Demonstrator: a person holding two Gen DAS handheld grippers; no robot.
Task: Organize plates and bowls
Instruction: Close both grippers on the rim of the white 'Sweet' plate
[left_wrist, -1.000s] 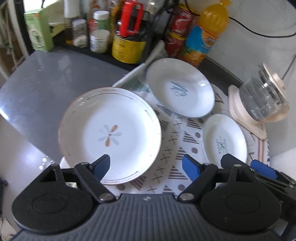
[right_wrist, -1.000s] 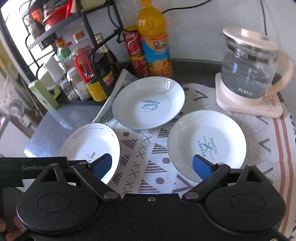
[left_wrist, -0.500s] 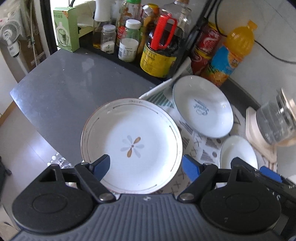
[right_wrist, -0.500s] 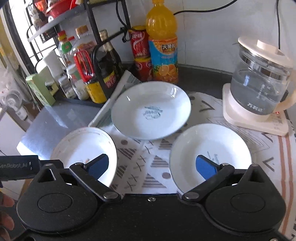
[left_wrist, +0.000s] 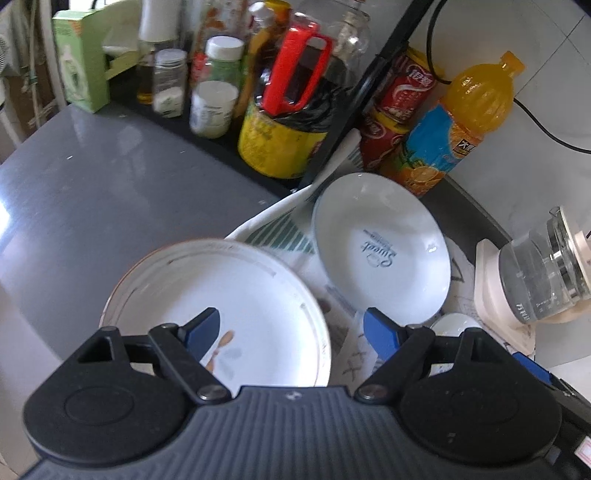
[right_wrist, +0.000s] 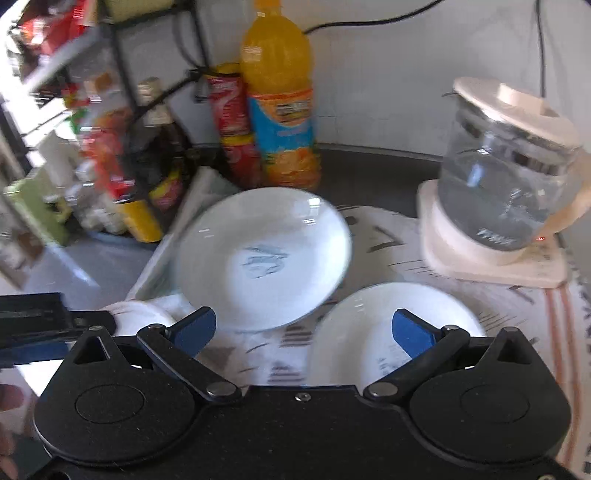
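1. left gripper (left_wrist: 291, 330): blue-padded fingers (left_wrist: 202, 328) spread apart and grasping nothing, low in the left wrist frame above the flower plate (left_wrist: 229, 302).
2. flower plate: round, glossy white ceramic with a thin worn gilt ring and a brown-grey petal motif; it sits lower centre-left, partly on the grey surface (left_wrist: 92, 199) and partly on the cloth (left_wrist: 351, 365).
3. "sweet" plate (left_wrist: 380, 247): shallow, smooth white, blue script in the middle; right of centre, just beyond the flower plate.
4. right gripper (right_wrist: 301, 328): fingers released and wide, holding nothing, at the bottom of the right wrist frame.
5. third plate (right_wrist: 354, 332): plain white with a faint blurred print, lower right of the right wrist frame, partly under the right finger.
6. cloth: white with black geometric marks, lying under the plates.
7. glass kettle (right_wrist: 506, 184): clear rounded body, cream lid and base, upper right.
8. orange bottle (right_wrist: 280, 96): plastic, at the top centre by the wall.
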